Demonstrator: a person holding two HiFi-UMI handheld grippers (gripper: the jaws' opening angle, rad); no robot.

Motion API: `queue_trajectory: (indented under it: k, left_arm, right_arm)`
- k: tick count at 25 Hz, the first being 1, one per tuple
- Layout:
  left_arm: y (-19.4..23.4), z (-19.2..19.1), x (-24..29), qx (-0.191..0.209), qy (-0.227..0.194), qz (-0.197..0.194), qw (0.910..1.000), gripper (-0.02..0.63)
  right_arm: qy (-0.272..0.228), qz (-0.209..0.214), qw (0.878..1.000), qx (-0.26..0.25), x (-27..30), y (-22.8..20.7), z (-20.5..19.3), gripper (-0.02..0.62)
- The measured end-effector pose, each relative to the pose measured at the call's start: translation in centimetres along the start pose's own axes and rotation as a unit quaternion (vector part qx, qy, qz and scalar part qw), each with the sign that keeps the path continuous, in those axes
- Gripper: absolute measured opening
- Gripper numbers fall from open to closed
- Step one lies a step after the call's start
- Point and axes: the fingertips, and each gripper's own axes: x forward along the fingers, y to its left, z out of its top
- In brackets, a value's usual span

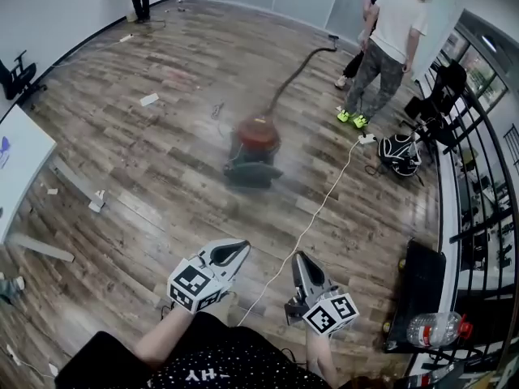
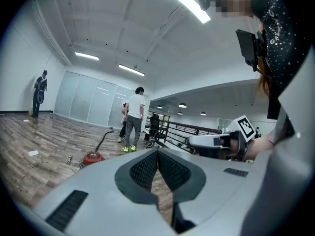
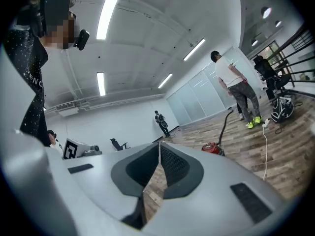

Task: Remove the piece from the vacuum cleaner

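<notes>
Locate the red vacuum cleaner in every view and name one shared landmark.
Head view: vacuum cleaner, centre of the picture.
Left gripper view: vacuum cleaner, lower left, beside the jaws.
Right gripper view: vacuum cleaner, right of centre.
Shared landmark: person in white shirt, standing beyond it.

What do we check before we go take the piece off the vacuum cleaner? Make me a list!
1. Vacuum cleaner in sight: ok, it stands on the wood floor ahead.
2. Near enough to grab: not ok, the left gripper and the right gripper are far from it.
3. Grippers empty: ok, nothing sits between either pair of jaws.
4. Jaws open for grabbing: not ok, both pairs are together.
5. Way free: not ok, a white cable lies along the floor in between.
6. Which piece comes off: cannot tell, the vacuum cleaner looks blurred.
</notes>
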Motion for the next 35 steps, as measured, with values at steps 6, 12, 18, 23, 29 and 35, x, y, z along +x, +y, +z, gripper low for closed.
queue_trajectory:
  k: [6, 12, 18, 23, 29, 35]
  left_arm:
    - [7.1, 2.7, 4.0, 0.001, -0.007, -0.004, 1.0000, 0.009]
    - [12.6, 3.4, 6.5, 0.003, -0.009, -0.007, 0.9999, 0.009]
    - [15.1, 3.5, 9.3, -0.009, 0.000, -0.018, 0.9998, 0.009]
    - [16.1, 4.4, 11.1, -0.016, -0.004, -0.028, 0.9995, 0.009]
    - [20.1, 4.7, 14.6, -0.036, 0.005, 0.003, 0.9993, 0.009]
    - [24.9, 6.5, 19.9, -0.028, 0.003, 0.021, 0.9994, 0.009]
  right_arm:
    - [-0.004, 0.010, 1.000, 0.002, 8.1, -2.2, 2.4, 0.011]
    - [0.004, 0.010, 1.000, -0.003, 12.8, -4.3, 2.5, 0.011]
    - [0.011, -0.014, 1.000, -0.003, 14.7, -7.0, 3.1, 0.011]
    - [0.024, -0.016, 1.000, 0.001, 16.9, -8.7, 4.0, 0.011]
    - [0.030, 0.012, 0.999, 0.015, 22.1, -11.5, 5.5, 0.011]
    - [0.025, 0.040, 0.999, 0.015, 27.9, -16.5, 8.2, 0.011]
